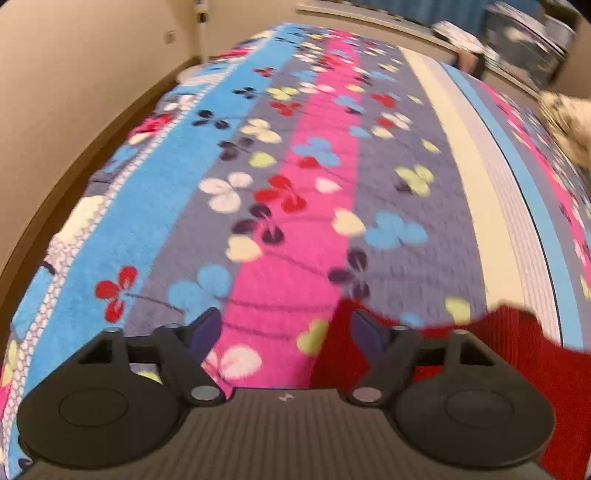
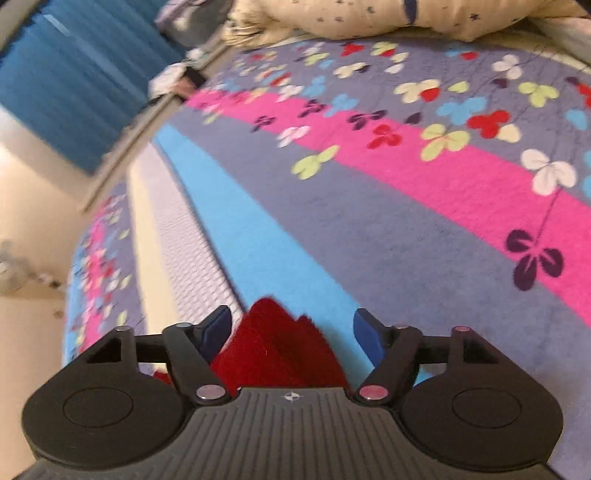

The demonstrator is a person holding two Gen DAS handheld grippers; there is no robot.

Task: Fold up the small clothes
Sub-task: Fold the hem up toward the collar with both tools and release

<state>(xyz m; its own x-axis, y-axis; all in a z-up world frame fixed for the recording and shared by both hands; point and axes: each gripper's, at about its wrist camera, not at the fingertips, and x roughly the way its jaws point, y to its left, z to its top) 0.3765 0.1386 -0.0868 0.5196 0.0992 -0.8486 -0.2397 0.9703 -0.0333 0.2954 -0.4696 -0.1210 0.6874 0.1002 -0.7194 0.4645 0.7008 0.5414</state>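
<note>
A red knitted garment (image 1: 517, 354) lies on the flowered blanket (image 1: 280, 206) at the lower right of the left wrist view. My left gripper (image 1: 286, 326) stands open just above the blanket, its right finger (image 1: 367, 328) over the garment's left edge, and nothing is pinched between the pads. In the right wrist view a bunched corner of the same red garment (image 2: 277, 347) rises between the jaws of my right gripper (image 2: 291, 326). That gripper is open too; the cloth sits nearer the left finger (image 2: 218, 325), and the pads stand apart from each other.
The striped blanket (image 2: 369, 192) covers the whole bed. A beige wall with a dark skirting (image 1: 74, 110) runs along the bed's left side. A cream star-print pillow (image 2: 369, 18) lies at the far end, and a blue curtain (image 2: 74, 85) hangs beyond it.
</note>
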